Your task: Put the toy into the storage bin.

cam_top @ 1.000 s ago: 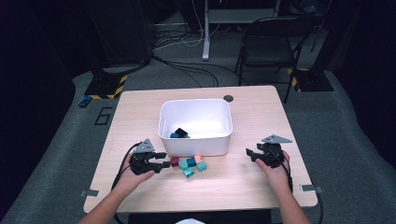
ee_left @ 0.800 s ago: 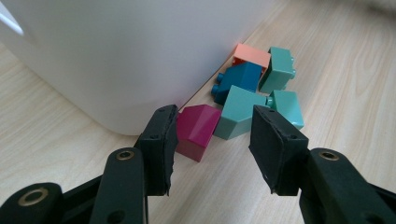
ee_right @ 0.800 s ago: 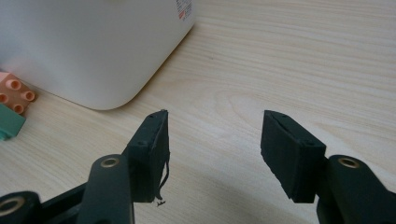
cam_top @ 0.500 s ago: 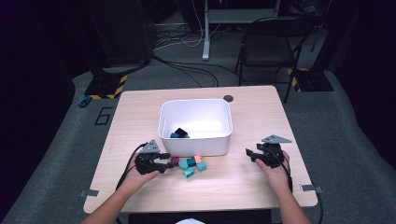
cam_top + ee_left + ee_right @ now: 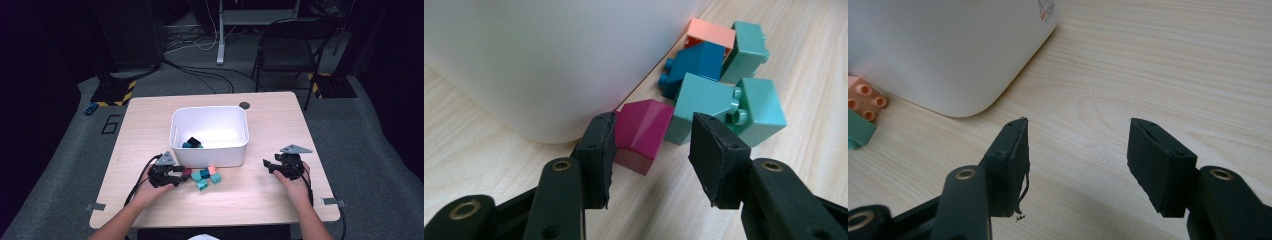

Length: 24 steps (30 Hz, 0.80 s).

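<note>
A magenta brick [image 5: 641, 135] lies on the table against the front wall of the white bin [image 5: 539, 60]. My left gripper [image 5: 653, 127] is low over the table with the brick between its jaws. The jaws have just been closing; the left pad is at the brick's edge and the right pad [image 5: 711, 155] stands clear of it. In the high view the left gripper [image 5: 181, 173] points right at the brick pile [image 5: 205, 177]. My right gripper [image 5: 1075, 135] hovers open over bare wood, right of the bin [image 5: 210, 150].
Past the magenta brick lie two teal bricks [image 5: 724, 102], a dark blue one [image 5: 696, 62], a salmon one [image 5: 711, 32] and another teal [image 5: 749, 45]. Dark bricks sit inside the bin [image 5: 192, 143]. A black disc [image 5: 244, 105] is set in the table behind it.
The left gripper has sunk a little toward the table and its jaws have narrowed around the magenta brick. The right gripper has stayed put.
</note>
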Motion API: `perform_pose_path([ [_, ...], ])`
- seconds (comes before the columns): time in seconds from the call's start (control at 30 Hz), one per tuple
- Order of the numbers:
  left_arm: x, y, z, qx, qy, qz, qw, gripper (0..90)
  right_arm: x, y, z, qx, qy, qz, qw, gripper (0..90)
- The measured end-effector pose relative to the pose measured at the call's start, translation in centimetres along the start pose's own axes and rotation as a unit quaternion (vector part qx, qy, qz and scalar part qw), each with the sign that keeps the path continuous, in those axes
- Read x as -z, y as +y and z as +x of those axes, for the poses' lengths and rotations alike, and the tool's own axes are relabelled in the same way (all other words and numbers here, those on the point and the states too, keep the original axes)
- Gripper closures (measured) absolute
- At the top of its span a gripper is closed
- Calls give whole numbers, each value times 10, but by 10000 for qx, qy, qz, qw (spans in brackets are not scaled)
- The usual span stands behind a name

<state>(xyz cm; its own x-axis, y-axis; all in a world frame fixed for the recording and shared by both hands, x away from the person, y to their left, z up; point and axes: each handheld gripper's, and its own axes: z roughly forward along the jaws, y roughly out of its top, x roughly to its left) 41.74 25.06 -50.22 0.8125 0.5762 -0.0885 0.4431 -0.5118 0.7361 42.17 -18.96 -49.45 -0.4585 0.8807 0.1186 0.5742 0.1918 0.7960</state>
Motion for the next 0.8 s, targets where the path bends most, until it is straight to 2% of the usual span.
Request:
perform_pose_path([
  [0.13,-4,-2,0,-17,55,32,10000,569,0,0,0,2,4,11,10000,416],
  [0.23,-6,-3,0,-102,62,132,9998,587,0,0,0,13,6,9,10000,416],
  [0.33,-6,-3,-2,-173,156,142,9996,602,-1,0,-1,26,5,20,10000,416],
  [0.37,-6,-2,-3,-207,221,119,9995,600,-1,-1,-1,22,5,22,10000,416],
  [0.57,-5,-1,-6,-293,254,8,9992,573,-1,-1,0,21,14,27,10000,416],
  [0.6,-4,0,-6,-325,208,18,9993,576,-1,-1,0,19,14,30,10000,416],
  [0.67,-3,1,-7,-378,251,-29,9990,576,-2,-1,0,21,18,31,10000,416],
  [0.8,-4,3,-9,-383,197,-116,9990,574,-2,-1,0,26,11,47,10000,416],
])
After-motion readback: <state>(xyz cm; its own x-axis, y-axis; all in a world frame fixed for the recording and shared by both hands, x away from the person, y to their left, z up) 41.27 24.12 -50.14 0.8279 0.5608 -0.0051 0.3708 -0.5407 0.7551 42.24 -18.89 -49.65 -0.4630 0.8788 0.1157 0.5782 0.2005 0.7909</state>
